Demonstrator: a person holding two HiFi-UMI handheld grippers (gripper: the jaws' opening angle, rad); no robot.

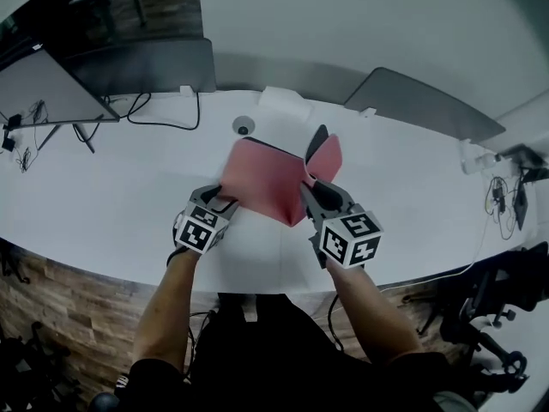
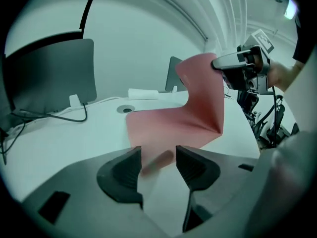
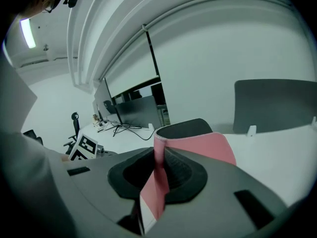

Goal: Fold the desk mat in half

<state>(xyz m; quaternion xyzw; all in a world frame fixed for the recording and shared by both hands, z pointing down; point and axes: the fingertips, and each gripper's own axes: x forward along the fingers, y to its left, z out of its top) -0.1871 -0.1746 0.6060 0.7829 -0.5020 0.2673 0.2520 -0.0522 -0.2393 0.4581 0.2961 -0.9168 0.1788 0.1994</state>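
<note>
The right claw [image 1: 316, 189] [image 3: 159, 172] is clamped on the right edge of the pink desk mat [image 1: 264, 183] [image 2: 184, 120] [image 3: 220, 148]. Its pads cover the pinched strip, so the corner inside them cannot be seen. That side of the mat is lifted and curled upward, and its dark underside [image 1: 318, 138] shows at the far tip. The left part of the mat lies flat on the white tabletop [image 1: 111, 197].

The left claw [image 1: 216, 198] [image 2: 158, 165] is at the mat's near left corner with its jaws apart, pressing on nothing. A blurred pink streak sits between them; I cannot tell whether it is the mat's corner. In the head view both claws and their marker cubes [image 1: 350, 237] hide the mat's near edge.

Bare tabletop stretches wide to the left and right of the mat. On the far side a round grommet [image 1: 243, 126] and a white box [image 1: 283, 99] are close to the mat's far edge. Two dark panels [image 1: 150, 65] stand along the tabletop's far rim, and a black cable [image 1: 163, 124] trails by the left one.

The print in view is the black-and-white square patterns on the cubes; no letters can be made out.
</note>
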